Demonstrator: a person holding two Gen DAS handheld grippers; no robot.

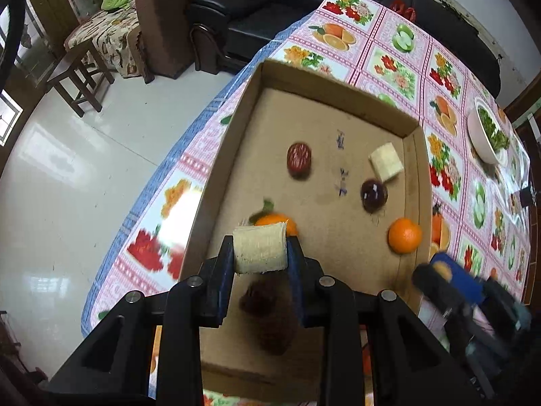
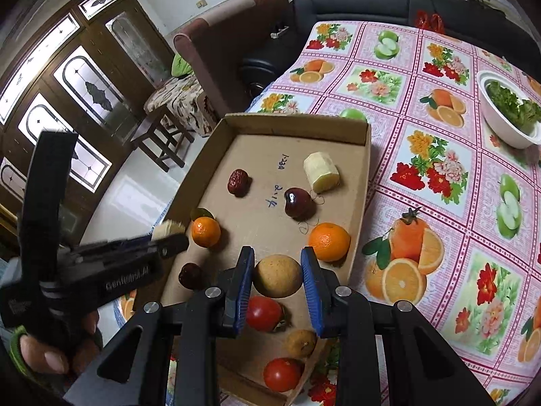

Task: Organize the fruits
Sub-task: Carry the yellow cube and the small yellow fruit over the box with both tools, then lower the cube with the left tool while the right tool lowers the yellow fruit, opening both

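Left wrist view: the cardboard tray (image 1: 324, 94) fills the middle of the frame, lying on a table (image 1: 399, 50) under a pink checked cloth printed with fruit and flowers.
Room: pale tiled floor at the left, a wooden stool (image 1: 81, 77) and a patterned seat at the upper left, a black sofa (image 1: 257, 10) along the top.
Right wrist view, room: dark wooden doors with frosted glass panes (image 2: 84, 88) at the upper left; a white bowl of greens (image 2: 507, 115) on the cloth at the upper right.
Left gripper (image 1: 260, 253): clenched on a pale cut banana piece (image 1: 260, 252), low in the frame, over the tray.
Banana piece axis: long axis lies across the frame, from one pad to the other, cut ends against the pads.
Right gripper (image 2: 277, 275): grasping a round tan fruit (image 2: 277, 275) between its blue pads, above the near part of the tray.
Round fruit axis: cannot tell; it looks evenly round.
Tray floor: two oranges (image 2: 329, 242), a dark cherry (image 2: 297, 203), a red date (image 2: 238, 182), a second banana piece (image 2: 321, 172) pointing toward the upper left, two tomatoes (image 2: 263, 313) at the bottom.
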